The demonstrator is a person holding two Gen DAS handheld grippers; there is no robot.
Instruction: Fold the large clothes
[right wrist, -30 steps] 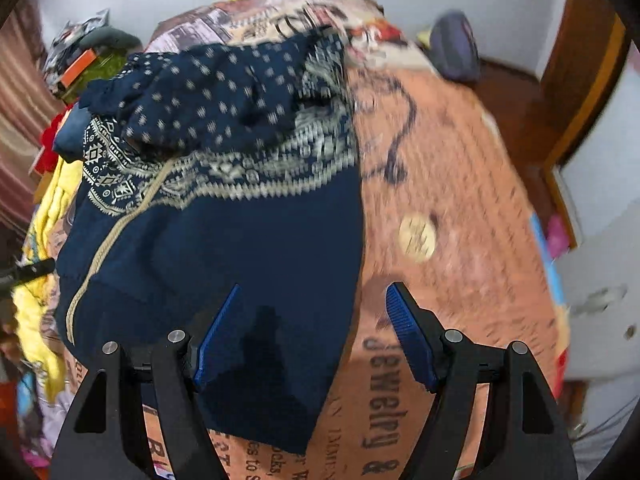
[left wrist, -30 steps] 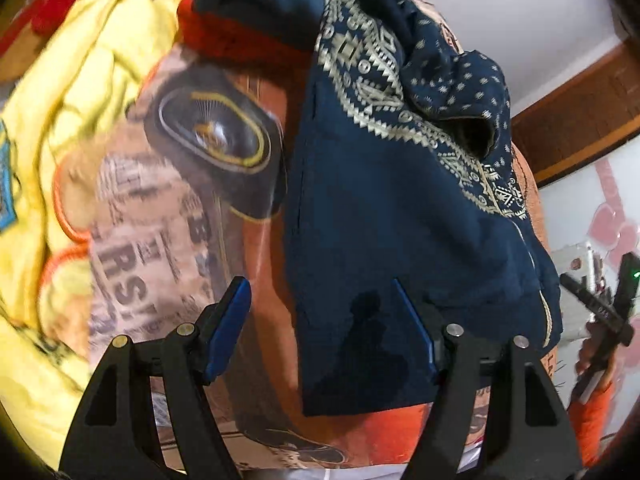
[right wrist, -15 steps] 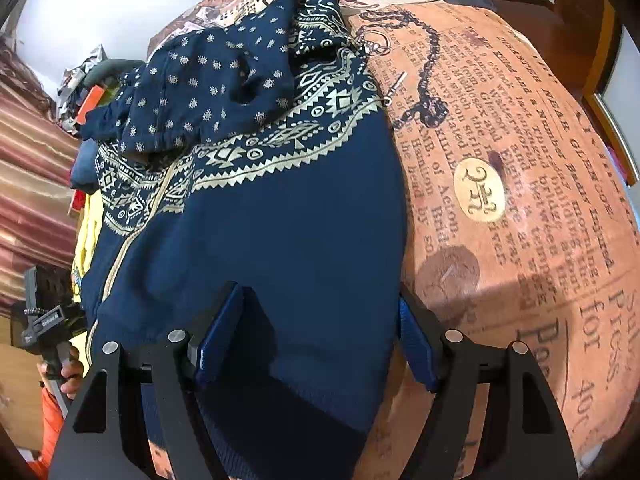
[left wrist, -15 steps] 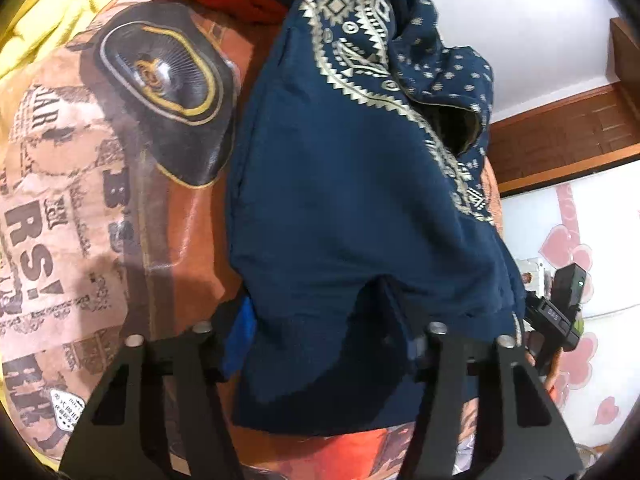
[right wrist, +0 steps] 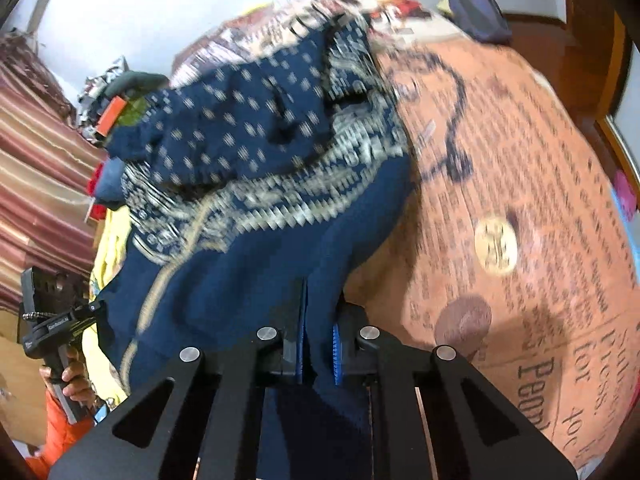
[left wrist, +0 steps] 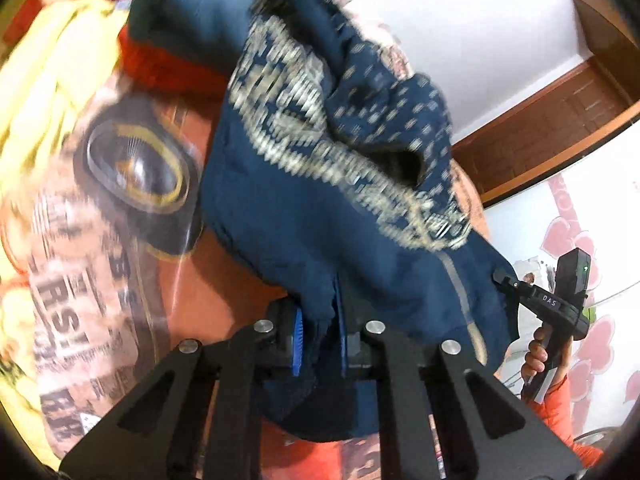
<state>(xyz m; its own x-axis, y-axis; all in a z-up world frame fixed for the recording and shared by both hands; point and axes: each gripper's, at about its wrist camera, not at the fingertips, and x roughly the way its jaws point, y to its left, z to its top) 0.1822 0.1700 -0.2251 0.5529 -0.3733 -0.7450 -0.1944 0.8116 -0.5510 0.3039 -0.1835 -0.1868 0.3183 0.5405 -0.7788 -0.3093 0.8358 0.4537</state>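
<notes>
1. L gripper (left wrist: 318, 338): clenched on the bottom hem of the navy jacket (left wrist: 320, 216); cloth bunched between blue pads at approx. 6 o'clock of the left wrist view.

2. R gripper (right wrist: 318, 354): likewise clamped on a pinch of the same hem, other side, 6 o'clock of its own view. Each tool shows at the other view's edge: R at 3–4 o'clock, L at 8 o'clock.

3. Jacket location: on the printed orange bedspread (right wrist: 520, 184). Hem end raised at both grippers; patterned yoke and dotted hood (right wrist: 248, 120) lie toward 12 o'clock, touching the cover.

4. Surroundings: yellow cloth (left wrist: 60, 80) at 10 o'clock and a red item (left wrist: 160, 64) at 11 o'clock, just beside the jacket top. Frames blurred; fine detail n/a.

5. Step in hand (judgement): hem gripped, start of bottom-to-top fold.

6. Next move req.: lift both corners level, keep hem taut, carry toward 12 o'clock over the yoke, lay down flat, then release. Uneven height prob. skews the fold.
</notes>
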